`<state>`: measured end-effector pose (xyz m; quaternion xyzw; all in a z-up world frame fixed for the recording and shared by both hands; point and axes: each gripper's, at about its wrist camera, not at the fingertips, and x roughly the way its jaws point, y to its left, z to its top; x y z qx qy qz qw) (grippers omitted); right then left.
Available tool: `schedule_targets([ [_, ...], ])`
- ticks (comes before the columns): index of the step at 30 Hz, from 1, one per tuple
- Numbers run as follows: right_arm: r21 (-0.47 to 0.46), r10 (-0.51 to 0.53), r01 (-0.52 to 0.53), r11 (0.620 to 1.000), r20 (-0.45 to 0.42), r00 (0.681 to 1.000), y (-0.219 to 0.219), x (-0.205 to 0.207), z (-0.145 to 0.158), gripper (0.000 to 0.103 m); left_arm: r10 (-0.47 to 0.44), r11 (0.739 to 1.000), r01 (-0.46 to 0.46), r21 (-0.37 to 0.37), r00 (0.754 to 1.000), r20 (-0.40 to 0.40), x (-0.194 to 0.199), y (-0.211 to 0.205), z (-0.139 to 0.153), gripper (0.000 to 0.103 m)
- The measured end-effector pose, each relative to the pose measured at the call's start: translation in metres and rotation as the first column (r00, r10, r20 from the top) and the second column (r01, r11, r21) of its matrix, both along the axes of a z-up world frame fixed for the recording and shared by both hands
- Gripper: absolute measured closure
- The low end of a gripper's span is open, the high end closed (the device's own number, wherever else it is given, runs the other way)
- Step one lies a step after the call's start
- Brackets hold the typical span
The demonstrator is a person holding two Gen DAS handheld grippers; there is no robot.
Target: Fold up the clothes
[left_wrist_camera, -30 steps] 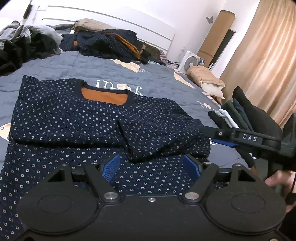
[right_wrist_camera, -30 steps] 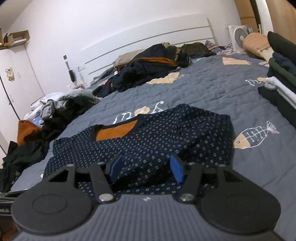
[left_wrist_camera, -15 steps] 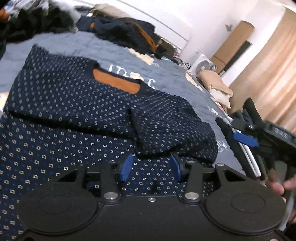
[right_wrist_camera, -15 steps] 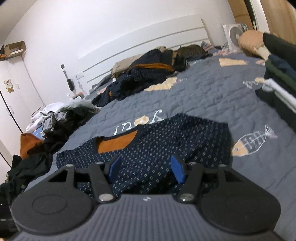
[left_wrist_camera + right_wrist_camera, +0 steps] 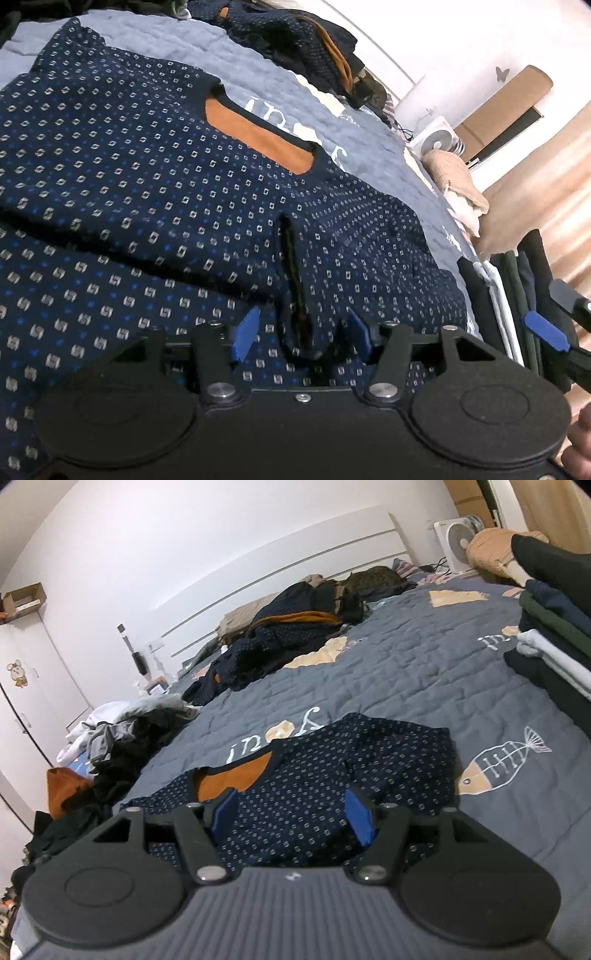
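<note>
A navy sweater with small light diamonds and an orange neck lining lies flat on the grey quilt, both sleeves folded across its body. My left gripper hovers low over the front hem, and its jaws are opening. The cuff edge of the folded right sleeve sits between the blue pads, which do not press on it. My right gripper is above the sweater near its right side, jaws also opening, with nothing gripped. One of its blue pads shows at the right edge of the left wrist view.
A stack of folded clothes stands on the quilt to the right. Unfolded garments are heaped by the headboard and at the bed's left side. A white fan stands beyond the bed.
My left gripper has dropped closer to the sweater and rolled, bringing the sleeve cuff between its pads; its jaws narrowed, then widened a little. The right gripper's jaws have spread slightly.
</note>
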<state>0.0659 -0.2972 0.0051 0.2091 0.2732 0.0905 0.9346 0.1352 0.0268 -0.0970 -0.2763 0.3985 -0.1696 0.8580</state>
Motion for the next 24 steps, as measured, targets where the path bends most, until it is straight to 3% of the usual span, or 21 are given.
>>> schedule_targets([
  [4,0.013,0.007,-0.007,1.0,0.001,1.0,0.0,0.003,0.001,0.04,0.008,1.0,-0.008,-0.024,1.0,0.0,0.006,-0.004,-0.003,0.049],
  [6,0.027,0.002,-0.002,1.0,-0.002,1.0,-0.001,0.004,0.001,0.04,0.0,1.0,0.0,-0.005,1.0,0.009,0.007,-0.009,-0.002,0.054],
  [8,0.039,0.001,-0.001,0.999,-0.006,1.0,-0.003,0.005,0.001,0.039,-0.006,0.999,0.005,0.031,1.0,0.02,0.007,-0.013,0.0,0.076],
  [11,0.045,-0.008,0.008,0.999,-0.008,1.0,-0.006,0.005,0.001,0.039,-0.002,0.997,0.0,0.071,1.0,0.031,0.005,-0.015,0.005,0.091],
  [16,0.068,-0.024,0.025,0.997,-0.008,1.0,-0.013,0.005,0.003,0.039,-0.044,0.989,0.031,0.144,0.995,0.09,-0.004,-0.016,0.031,0.094],
  [20,0.085,-0.027,0.028,0.996,-0.015,1.0,-0.015,0.005,0.003,0.039,-0.039,0.978,0.002,0.208,0.984,0.175,-0.005,-0.002,0.068,0.095],
  [24,0.085,-0.025,0.026,0.996,-0.017,1.0,-0.016,0.005,0.003,0.039,-0.005,0.951,-0.071,0.301,0.97,0.242,0.005,0.028,0.102,0.095],
])
